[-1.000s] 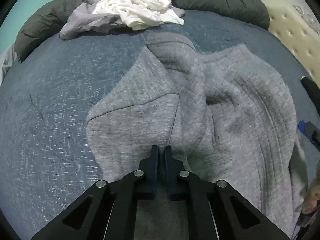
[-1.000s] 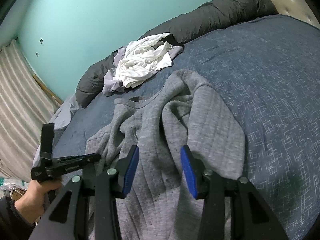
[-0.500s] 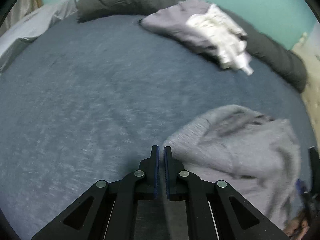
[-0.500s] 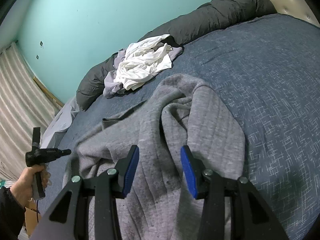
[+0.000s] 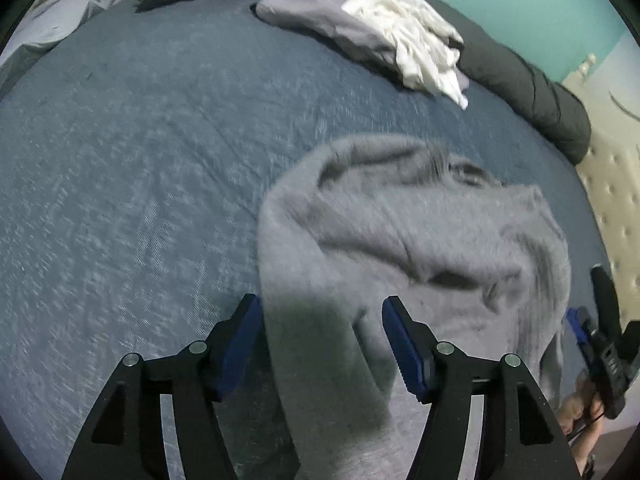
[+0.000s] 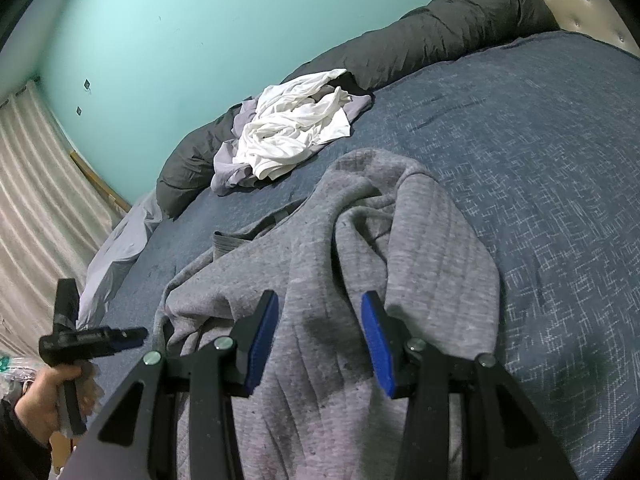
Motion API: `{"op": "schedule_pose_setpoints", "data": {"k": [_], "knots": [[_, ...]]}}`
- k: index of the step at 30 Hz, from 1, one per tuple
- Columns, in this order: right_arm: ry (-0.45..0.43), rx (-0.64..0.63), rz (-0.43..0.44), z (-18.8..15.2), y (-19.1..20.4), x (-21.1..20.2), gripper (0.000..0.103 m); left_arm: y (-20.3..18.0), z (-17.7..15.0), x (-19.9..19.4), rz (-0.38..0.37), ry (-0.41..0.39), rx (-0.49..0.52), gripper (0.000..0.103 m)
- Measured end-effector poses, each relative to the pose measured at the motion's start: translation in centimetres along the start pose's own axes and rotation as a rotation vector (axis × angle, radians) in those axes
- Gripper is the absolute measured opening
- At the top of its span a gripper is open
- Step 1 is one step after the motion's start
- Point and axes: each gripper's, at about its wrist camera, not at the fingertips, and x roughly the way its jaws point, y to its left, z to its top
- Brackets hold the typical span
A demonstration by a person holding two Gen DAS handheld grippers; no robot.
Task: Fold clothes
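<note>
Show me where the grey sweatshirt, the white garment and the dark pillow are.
grey sweatshirt (image 6: 320, 264): right wrist view, its rumpled middle.
white garment (image 6: 296, 128): right wrist view, centre of the crumpled heap.
dark pillow (image 5: 532, 84): left wrist view, its right part.

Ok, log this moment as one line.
left tongs: open | right tongs: open | crumpled grey knit sweatshirt: unfolded on blue bedspread

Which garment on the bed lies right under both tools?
The grey sweatshirt, crumpled beneath both open tools; the white garment and lilac one lie heaped far off.
</note>
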Motion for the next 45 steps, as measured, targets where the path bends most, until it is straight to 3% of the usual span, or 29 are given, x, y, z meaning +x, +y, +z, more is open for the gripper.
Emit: {"op": "schedule_pose_setpoints", "data": {"k": [7, 9, 11, 14, 16, 18, 25, 27, 30, 31, 33, 34, 35, 41, 45], "knots": [[-0.004, 0.004, 0.007, 0.1, 0.0, -0.1, 0.044, -0.5, -1.2, 2.7, 0.031, 0.060, 0.021, 0.067], [-0.006, 0.007, 0.007, 0.1, 0.0, -0.1, 0.044, -0.4, -1.4, 3.0, 0.036, 0.066, 0.034, 0.062], [-0.006, 0.010, 0.008, 0.2, 0.0, 0.0, 0.044, -0.4, -1.6, 3.2, 0.039, 0.070, 0.052, 0.030], [-0.006, 0.012, 0.009, 0.2, 0.0, 0.0, 0.044, -0.4, -1.8, 3.5, 0.044, 0.077, 0.079, 0.012], [-0.005, 0.012, 0.010, 0.2, 0.0, 0.0, 0.044, -0.2, -1.7, 2.8, 0.043, 0.065, 0.086, 0.008], [-0.005, 0.012, 0.012, 0.3, -0.1, -0.1, 0.044, 0.6, -1.2, 1.6, 0.040, 0.047, 0.084, 0.007], [-0.007, 0.015, 0.013, 0.2, -0.2, -0.3, 0.044, 7.2, 2.1, -3.1, 0.144, -0.023, 0.016, 0.007], [-0.004, 0.013, 0.013, 0.2, -0.2, -0.3, 0.044, 9.4, 2.8, -3.3, 0.171, -0.012, -0.006, 0.007], [0.003, 0.003, 0.012, 0.2, -0.1, -0.1, 0.044, 10.2, 3.6, -1.2, 0.180, 0.064, -0.033, 0.010], [0.005, 0.000, 0.012, 0.2, -0.1, -0.1, 0.044, 10.2, 3.9, -1.3, 0.180, 0.054, -0.042, 0.010], [0.005, -0.004, 0.007, 0.2, -0.2, -0.1, 0.044, 10.1, 4.4, -1.5, 0.179, 0.031, -0.058, 0.022], [0.005, -0.003, 0.005, 0.3, -0.2, 0.0, 0.044, 10.0, 4.6, -1.6, 0.178, 0.020, -0.067, 0.041], [0.005, -0.001, 0.003, 0.3, -0.3, 0.0, 0.044, 10.0, 4.9, -1.7, 0.178, 0.009, -0.075, 0.047], [0.004, 0.005, -0.009, 0.6, -0.8, 0.1, 0.044, 5.1, 7.4, -3.0, 0.160, -0.088, 0.043, 0.047], [0.007, 0.000, -0.014, 0.6, -0.8, 0.1, 0.044, -1.3, 9.4, -0.8, 0.057, -0.088, 0.204, 0.047]]}}
